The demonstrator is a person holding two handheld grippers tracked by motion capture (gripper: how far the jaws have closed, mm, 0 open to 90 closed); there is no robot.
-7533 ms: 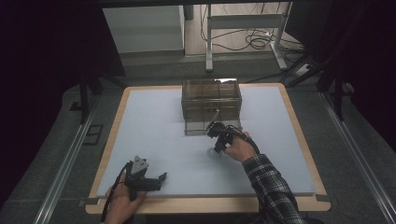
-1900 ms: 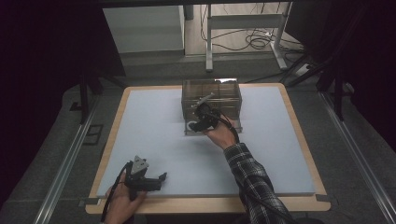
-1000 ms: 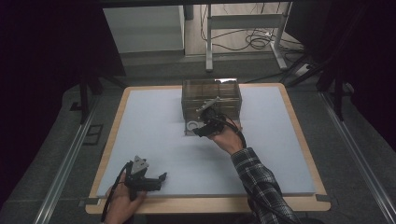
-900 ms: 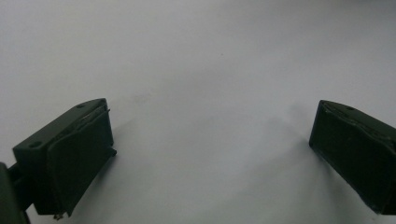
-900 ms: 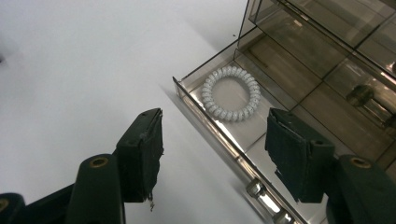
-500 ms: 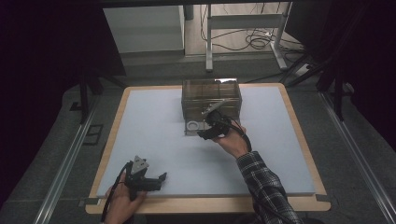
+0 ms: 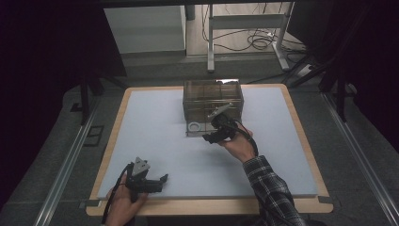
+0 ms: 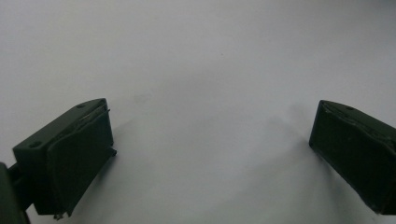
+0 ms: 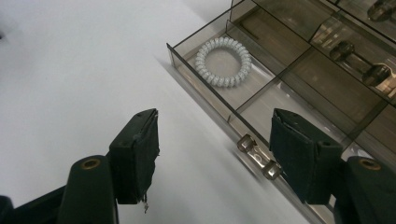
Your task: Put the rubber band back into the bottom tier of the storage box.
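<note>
Drawer slid open toward tool

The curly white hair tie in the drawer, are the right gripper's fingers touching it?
Apart. In the right gripper view, the hair tie lies alone in the drawer's corner compartment, while the right gripper's open fingers sit nearer, with bare table between.

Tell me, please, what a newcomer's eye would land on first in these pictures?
Most likely the smoky transparent drawer box at the far middle of the white table, with its bottom drawer pulled out and a white coiled hair tie lying in the drawer's end compartment. Next, the right gripper, open, jaws either side of the drawer's clear handle. The left gripper rests open near the table's near edge.
</note>
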